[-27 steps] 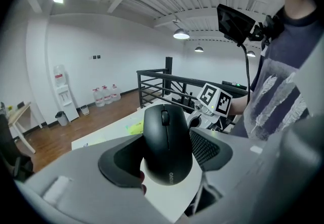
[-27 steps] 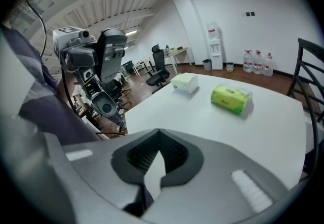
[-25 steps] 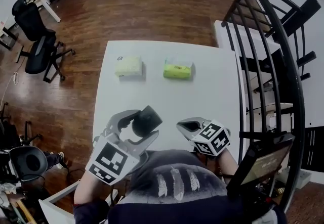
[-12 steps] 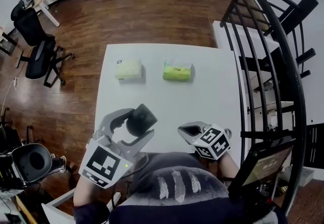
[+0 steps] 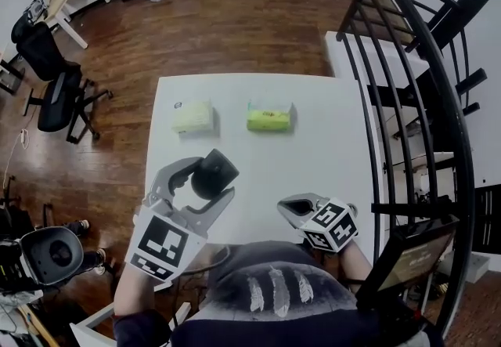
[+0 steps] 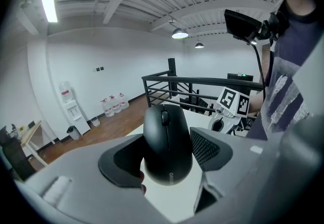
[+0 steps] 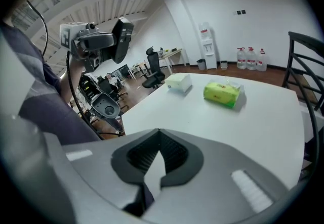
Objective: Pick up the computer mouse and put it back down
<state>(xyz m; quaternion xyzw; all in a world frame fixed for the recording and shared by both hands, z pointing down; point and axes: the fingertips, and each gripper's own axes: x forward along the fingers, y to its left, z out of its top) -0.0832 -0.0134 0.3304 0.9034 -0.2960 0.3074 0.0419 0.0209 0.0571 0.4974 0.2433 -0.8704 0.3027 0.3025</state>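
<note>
Two pads of the left gripper (image 5: pixel 207 181) pinch the black computer mouse (image 6: pixel 167 142) by its flanks, holding it in the air over the near-left part of the white table (image 5: pixel 329 150). The mouse looks light, rigid and smooth-shelled, so a side grip at its waist seems soundest; the curved shell could slip if taken nearer the tail. The right gripper (image 5: pixel 291 208), jaws pressed together on nothing, hangs over the table's near-right edge. A pale tissue pack (image 5: pixel 192 116) and a green tissue pack (image 5: pixel 269 116) lie toward the table's far side, well apart from the mouse, leaving bare surface beneath it.
</note>
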